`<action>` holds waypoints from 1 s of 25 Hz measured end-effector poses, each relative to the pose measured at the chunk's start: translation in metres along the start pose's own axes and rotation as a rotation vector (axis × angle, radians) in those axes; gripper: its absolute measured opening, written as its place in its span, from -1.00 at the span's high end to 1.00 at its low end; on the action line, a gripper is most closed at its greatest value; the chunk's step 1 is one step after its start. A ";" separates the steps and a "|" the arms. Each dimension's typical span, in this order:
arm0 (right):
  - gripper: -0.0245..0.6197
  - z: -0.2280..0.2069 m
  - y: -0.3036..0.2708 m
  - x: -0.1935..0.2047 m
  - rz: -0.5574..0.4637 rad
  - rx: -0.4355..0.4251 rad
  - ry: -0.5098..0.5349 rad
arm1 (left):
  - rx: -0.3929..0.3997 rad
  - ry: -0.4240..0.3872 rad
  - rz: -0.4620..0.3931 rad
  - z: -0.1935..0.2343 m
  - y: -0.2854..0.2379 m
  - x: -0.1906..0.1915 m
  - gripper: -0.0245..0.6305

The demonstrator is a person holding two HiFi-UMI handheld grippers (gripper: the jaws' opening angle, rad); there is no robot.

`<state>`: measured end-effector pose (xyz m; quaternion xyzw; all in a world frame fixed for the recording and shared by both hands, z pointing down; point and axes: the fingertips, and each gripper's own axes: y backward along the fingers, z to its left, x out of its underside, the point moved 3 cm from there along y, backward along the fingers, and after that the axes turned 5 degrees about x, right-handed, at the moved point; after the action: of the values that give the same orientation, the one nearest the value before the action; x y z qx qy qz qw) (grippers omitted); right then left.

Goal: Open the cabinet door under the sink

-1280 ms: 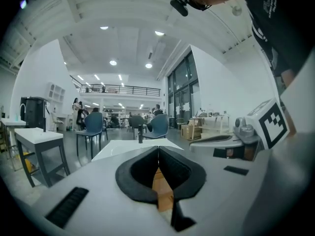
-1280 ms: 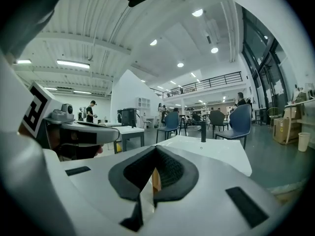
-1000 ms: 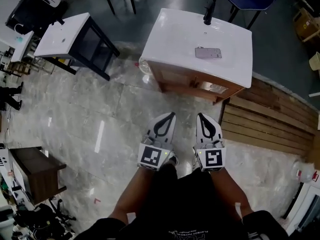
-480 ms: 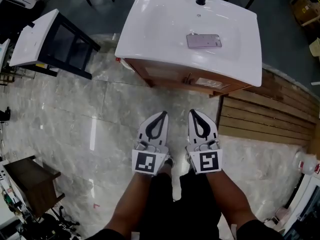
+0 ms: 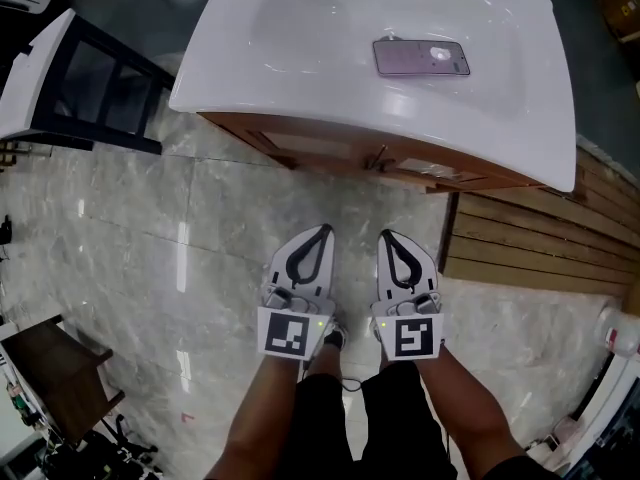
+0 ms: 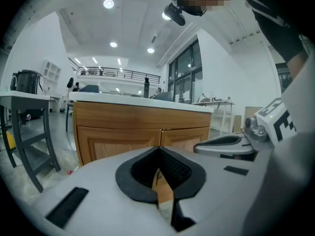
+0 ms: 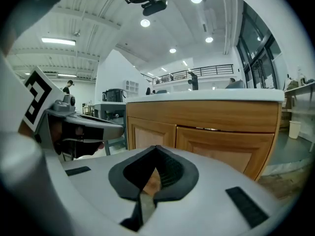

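A wooden cabinet (image 5: 330,150) stands under a white sink top (image 5: 300,58); its two doors (image 6: 120,141) (image 7: 226,142) are closed. A small metal handle (image 5: 378,158) shows at the top where the doors meet. My left gripper (image 5: 324,230) and right gripper (image 5: 386,236) are side by side over the floor, short of the cabinet front and pointing at it. On each one the tips meet with nothing between them. In the left gripper view the left gripper (image 6: 158,148) faces the doors, with the right one beside it. The right gripper (image 7: 156,147) faces the doors too.
A phone (image 5: 420,58) lies in the sink basin. A dark-framed stand with a white top (image 5: 55,78) is to the left. Wooden planks (image 5: 530,248) lie on the floor to the right. A dark low table (image 5: 50,373) sits at the bottom left.
Both grippers have sunk and come nearer the cabinet, still side by side and shut. The sink cabinet now fills more of the head view.
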<state>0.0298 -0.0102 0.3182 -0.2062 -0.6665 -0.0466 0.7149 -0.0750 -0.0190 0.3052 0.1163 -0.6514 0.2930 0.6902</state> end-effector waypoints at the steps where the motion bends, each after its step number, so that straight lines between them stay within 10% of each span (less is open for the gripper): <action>1: 0.88 -0.001 -0.006 0.009 0.009 0.005 0.004 | -0.002 -0.002 -0.001 0.002 -0.006 0.005 0.86; 25: 0.49 -0.047 -0.124 0.121 0.150 0.220 -0.006 | 0.055 -0.005 0.085 0.043 -0.069 0.100 0.86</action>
<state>0.0442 -0.1147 0.4639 -0.1760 -0.6524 0.0810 0.7327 -0.0748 -0.0727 0.4223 0.1085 -0.6491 0.3396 0.6720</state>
